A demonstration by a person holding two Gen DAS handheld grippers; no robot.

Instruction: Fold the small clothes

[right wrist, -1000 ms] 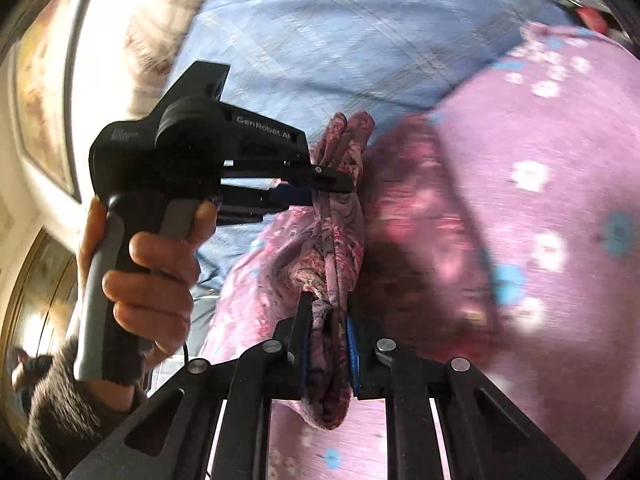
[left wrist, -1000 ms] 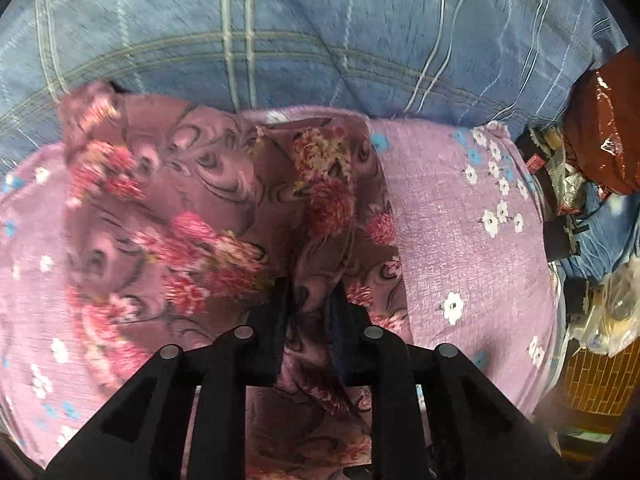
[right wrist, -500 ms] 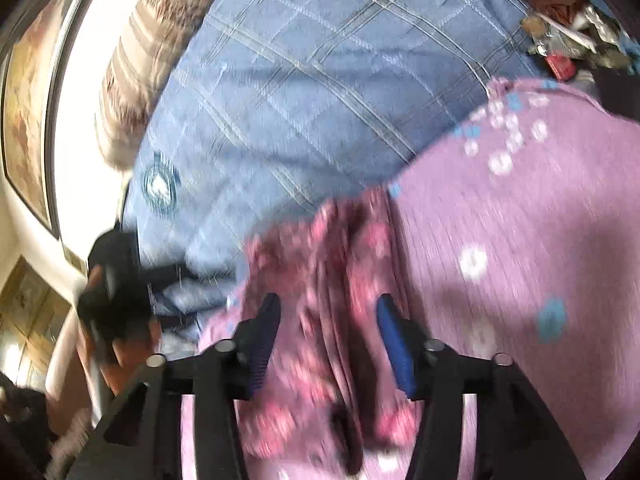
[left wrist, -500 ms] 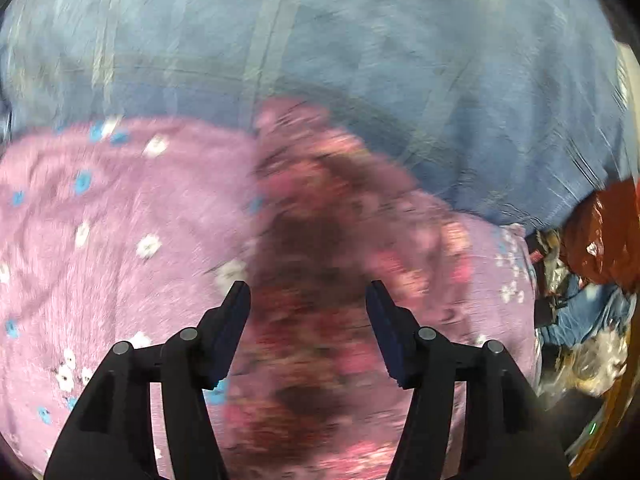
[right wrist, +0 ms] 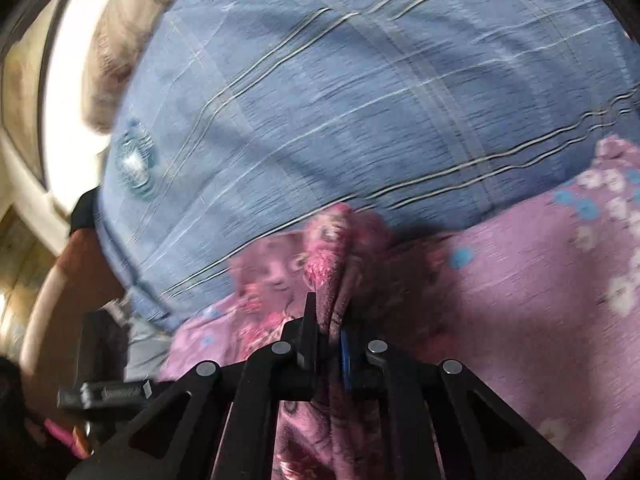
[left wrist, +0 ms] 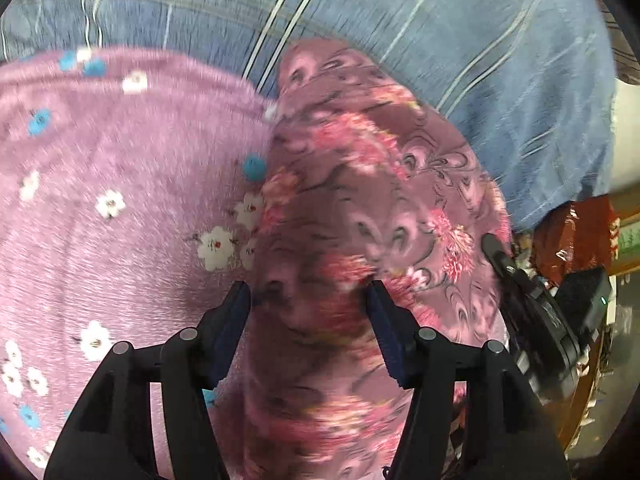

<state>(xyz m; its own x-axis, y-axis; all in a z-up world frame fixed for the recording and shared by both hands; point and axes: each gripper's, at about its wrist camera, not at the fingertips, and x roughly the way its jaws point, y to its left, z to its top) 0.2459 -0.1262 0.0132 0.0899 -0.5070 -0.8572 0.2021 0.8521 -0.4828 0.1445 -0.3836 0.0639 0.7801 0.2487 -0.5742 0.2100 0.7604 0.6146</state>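
A dark pink floral garment (left wrist: pixel 380 184) lies folded on a purple flowered cloth (left wrist: pixel 120 140). My left gripper (left wrist: pixel 307 292) hovers open over the garment's near part, its blue pads apart and pressing on nothing. In the right wrist view my right gripper (right wrist: pixel 328 316) is closing its jaws on a raised fold of the garment (right wrist: pixel 332 248), and the pads pinch the fabric. The right gripper's black body (left wrist: pixel 532 312) shows at the garment's right edge in the left wrist view. The left gripper's body (right wrist: pixel 100 392) shows low at the left in the right wrist view.
A blue plaid sheet (right wrist: pixel 360 100) covers the bed beyond the purple cloth (right wrist: pixel 540 280). A clear ribbed bottle (right wrist: pixel 134 160) lies on it at the left, near a beige striped cushion (right wrist: pixel 132 12). A red-brown bag (left wrist: pixel 572 232) and clutter sit at the right.
My left gripper let go of the garment, opened and swung across it. My right gripper opened, moved along the garment and shut again on a fold at its far edge.
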